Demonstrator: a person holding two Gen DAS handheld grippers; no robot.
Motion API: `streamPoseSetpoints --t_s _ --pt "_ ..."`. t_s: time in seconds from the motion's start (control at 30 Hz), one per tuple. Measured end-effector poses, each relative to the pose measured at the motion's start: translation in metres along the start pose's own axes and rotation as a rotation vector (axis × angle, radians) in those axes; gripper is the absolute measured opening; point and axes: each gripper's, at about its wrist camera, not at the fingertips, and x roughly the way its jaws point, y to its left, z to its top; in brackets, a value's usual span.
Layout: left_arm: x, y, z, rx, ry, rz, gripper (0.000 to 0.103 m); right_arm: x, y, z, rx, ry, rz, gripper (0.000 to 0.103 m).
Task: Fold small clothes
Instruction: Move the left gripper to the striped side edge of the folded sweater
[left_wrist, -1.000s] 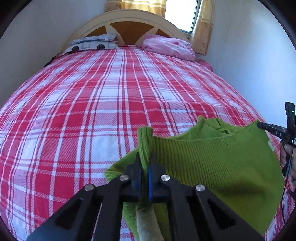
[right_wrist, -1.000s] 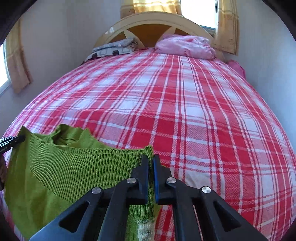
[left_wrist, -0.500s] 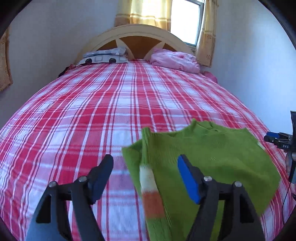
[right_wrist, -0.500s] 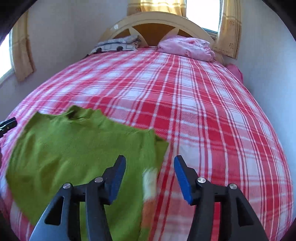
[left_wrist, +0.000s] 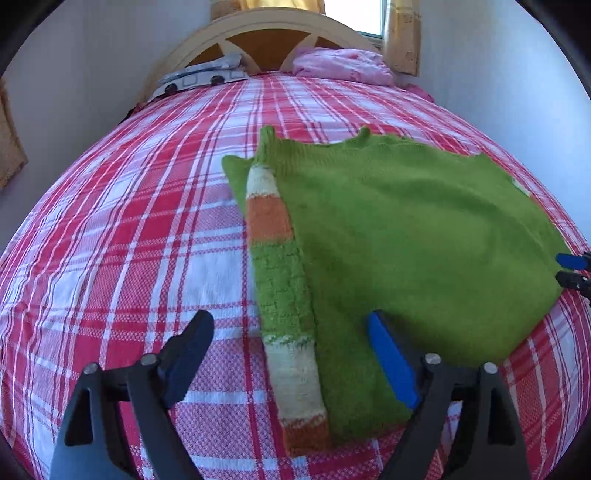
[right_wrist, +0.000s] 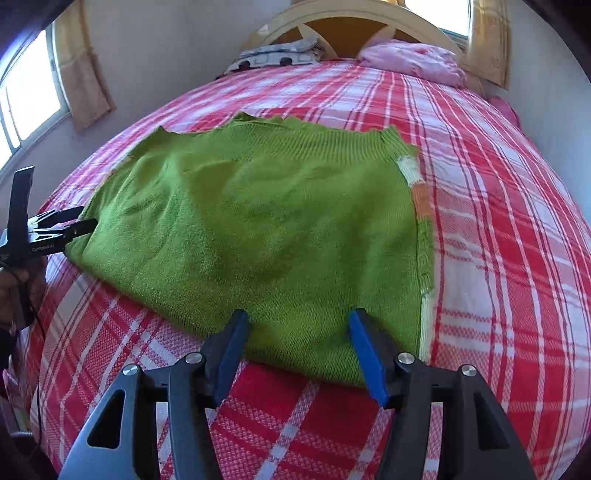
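Left tongs (left_wrist: 291, 354) wide open, empty, low over green sweater (left_wrist: 406, 229), right tongs (right_wrist: 299, 350) likewise, plaid bed (left_wrist: 129, 229).

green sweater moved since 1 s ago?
Yes. The green sweater has dropped from hanging in the shut jaws to lying flat on the plaid bedspread; both grippers are now open.

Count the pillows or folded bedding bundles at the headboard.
2. A white, dark-patterned pillow lies at the headboard's left side; a pink bundle lies at its right, below the window. More may be hidden behind them.
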Motion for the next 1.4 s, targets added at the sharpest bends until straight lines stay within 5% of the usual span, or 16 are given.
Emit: streamPoseSetpoints --t_s 0.1,0.27,0.37,0.47,0.9,1.03,1.4 --pt "0.002 0.002 -0.004 -0.014 0.003 -0.001 0.093 -0.011 0.014 0.01 -0.006 -0.034 -0.053 0.058" --pt "0.006 0.002 -0.005 -0.021 0.015 0.023 0.101 -0.005 0.059 0.039 -0.079 -0.102 0.016 0.059" --pt "0.006 0.003 -0.006 -0.022 0.014 0.029 0.102 0.017 0.074 0.054 -0.08 -0.083 0.064 0.059" --pt "0.008 0.006 -0.006 -0.034 0.024 0.013 0.103 0.042 0.079 0.061 -0.071 -0.041 0.023 0.059" --pt "0.004 0.013 -0.008 -0.073 0.026 -0.035 0.103 0.048 0.091 0.046 -0.062 -0.037 -0.016 0.072" --pt "-0.021 0.033 -0.015 -0.137 -0.035 -0.104 0.103 0.028 0.096 0.044 -0.029 -0.061 0.011 0.072" --pt "-0.048 0.112 -0.028 -0.256 -0.138 -0.13 0.103 0.013 0.24 0.029 -0.472 -0.172 0.074 0.072"
